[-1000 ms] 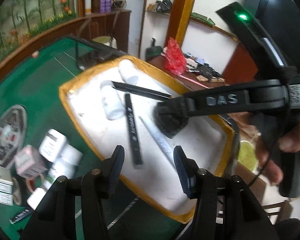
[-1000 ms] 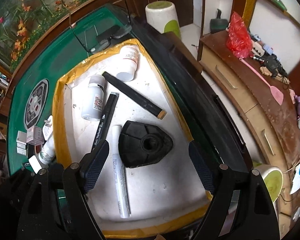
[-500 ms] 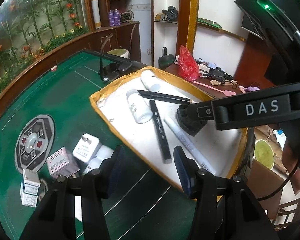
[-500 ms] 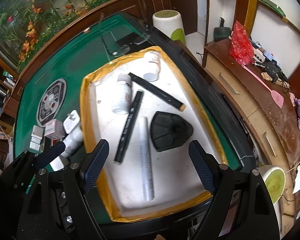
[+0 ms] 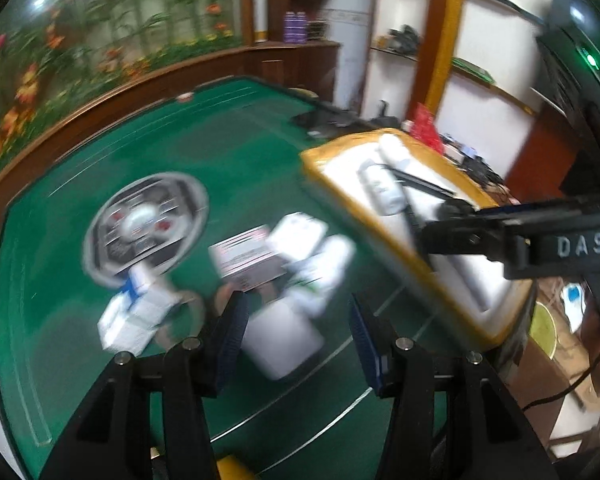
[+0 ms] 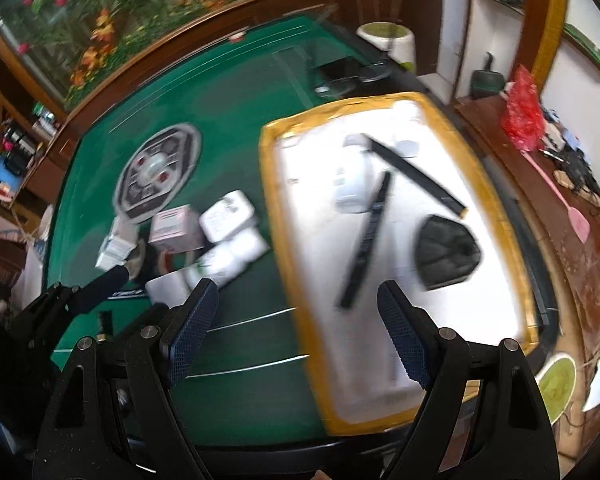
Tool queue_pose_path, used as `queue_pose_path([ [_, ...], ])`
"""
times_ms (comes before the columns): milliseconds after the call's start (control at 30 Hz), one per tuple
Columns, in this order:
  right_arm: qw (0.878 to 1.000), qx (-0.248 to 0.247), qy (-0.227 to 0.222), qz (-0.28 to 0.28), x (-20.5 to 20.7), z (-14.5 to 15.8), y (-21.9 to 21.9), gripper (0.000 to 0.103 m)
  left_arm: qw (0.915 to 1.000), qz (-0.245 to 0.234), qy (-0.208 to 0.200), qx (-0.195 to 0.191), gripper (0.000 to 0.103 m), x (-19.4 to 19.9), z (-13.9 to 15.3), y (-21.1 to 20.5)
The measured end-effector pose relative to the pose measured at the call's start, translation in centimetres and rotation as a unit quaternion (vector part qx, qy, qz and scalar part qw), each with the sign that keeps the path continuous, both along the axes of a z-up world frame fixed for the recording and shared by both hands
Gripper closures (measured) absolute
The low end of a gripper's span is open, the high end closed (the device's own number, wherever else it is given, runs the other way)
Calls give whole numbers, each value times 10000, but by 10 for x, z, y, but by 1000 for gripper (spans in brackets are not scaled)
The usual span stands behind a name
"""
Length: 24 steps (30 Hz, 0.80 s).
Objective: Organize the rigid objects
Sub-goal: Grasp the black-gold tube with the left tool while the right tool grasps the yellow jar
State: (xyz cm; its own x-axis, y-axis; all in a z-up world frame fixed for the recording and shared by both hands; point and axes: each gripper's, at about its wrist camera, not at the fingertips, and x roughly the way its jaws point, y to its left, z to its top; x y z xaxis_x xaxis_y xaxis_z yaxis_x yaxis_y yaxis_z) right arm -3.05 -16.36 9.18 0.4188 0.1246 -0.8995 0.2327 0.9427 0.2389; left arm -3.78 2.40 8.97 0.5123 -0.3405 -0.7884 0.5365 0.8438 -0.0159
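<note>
Two grippers hang over the green table (image 6: 236,92), and we hold nothing in either one. Our left gripper (image 5: 296,332) has its jaws partly open, with empty air between them. Below it sits a blurry pile of small white boxes and bottles (image 5: 300,264) on the green cloth. The white tray (image 5: 316,160) with the yellow rim is at two o'clock from this gripper.

Our right gripper (image 6: 296,332) has its jaws wide apart and touches nothing. Its left finger (image 6: 192,328) is over the green cloth and its right finger (image 6: 404,340) is over the tray. In the tray we see a white bottle (image 6: 352,188), two long black pens (image 6: 366,240) and a black lump (image 6: 446,252). The pile is at ten o'clock.
</note>
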Motion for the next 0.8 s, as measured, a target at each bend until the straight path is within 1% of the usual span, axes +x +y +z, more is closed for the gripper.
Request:
queue_pose_path([
  [200,9984,280,92,487,12,-13,53,20,9975,661,225,-99,51,3,-6,74],
  [300,9957,460,153,790,15,-21,82,20,9932,1054,484,-143,51,3,-17,116],
  [333,9943,502,178,928,15,-24,94,20,9904,1221,625,-161,51,3,-24,132],
  [433,9912,526,231,1192,12,-30,118,20,9849,1458,925,-149,51,3,-42,156],
  [500,9896,520,271,1315,10,-33,129,20,9818,1486,1174,-145,51,3,-55,162],
  [567,9889,501,310,1366,8,-36,136,20,9810,1442,1287,-183,51,4,-62,163],
  [667,9886,537,369,1354,4,-39,140,20,9825,1273,1353,-140,51,10,-69,152],
  [700,9885,549,387,1351,2,-39,140,20,9826,1237,1370,-179,51,12,-70,149],
  [767,9882,553,412,1371,0,-40,142,20,9833,1140,1413,-73,51,16,-76,141],
  [800,9881,529,418,1379,-1,-40,144,20,9845,1104,1365,-5,52,15,-77,141],
])
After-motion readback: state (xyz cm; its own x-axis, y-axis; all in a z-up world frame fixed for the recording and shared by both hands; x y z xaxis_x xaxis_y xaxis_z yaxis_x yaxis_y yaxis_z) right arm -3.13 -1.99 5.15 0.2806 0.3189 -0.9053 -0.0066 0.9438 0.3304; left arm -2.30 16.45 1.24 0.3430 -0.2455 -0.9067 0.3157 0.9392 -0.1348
